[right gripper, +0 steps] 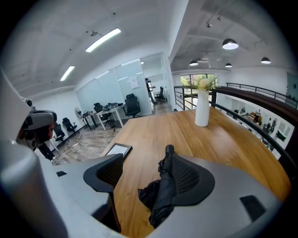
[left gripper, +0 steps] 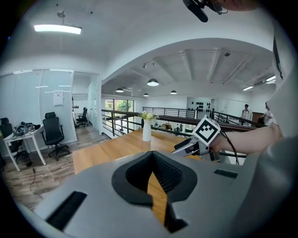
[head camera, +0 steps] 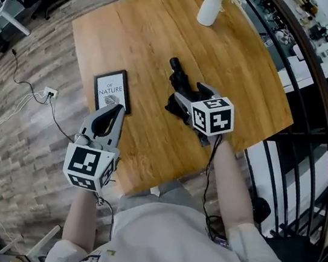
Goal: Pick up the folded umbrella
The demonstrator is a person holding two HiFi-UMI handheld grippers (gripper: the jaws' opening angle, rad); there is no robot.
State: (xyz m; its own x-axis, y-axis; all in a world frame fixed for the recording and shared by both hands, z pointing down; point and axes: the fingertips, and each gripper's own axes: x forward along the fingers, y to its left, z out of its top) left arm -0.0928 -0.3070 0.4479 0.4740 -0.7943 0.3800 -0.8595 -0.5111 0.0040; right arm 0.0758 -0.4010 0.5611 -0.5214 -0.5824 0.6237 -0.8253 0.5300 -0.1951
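Right gripper (right gripper: 145, 160): one of two tools; jaws spread wide and clamping nothing. It sits low over the table's near right part, astride the umbrella.
Left gripper (left gripper: 152, 157): jaws drawn in to a thin slit, nothing between them. It is held over the table's near left corner.
Umbrella (right gripper: 164, 190): one, black, folded, with loose cloth bunched at its side. It lies flat on the table, right of the table's middle. It rests against the right-hand jaw pad, with bare wood between it and the other pad.
Table (head camera: 148, 33): one, wooden.
Framed print (head camera: 112, 91): one, lying flat by the table's left edge, well apart from the umbrella.
Vase (head camera: 209, 9): one, white, upright with flowers, at the table's far edge.
In the way: in the head view the right gripper's marker cube (head camera: 212, 116) covers the umbrella's near end.
Railing (head camera: 319, 95): dark, curving past the table's right side.
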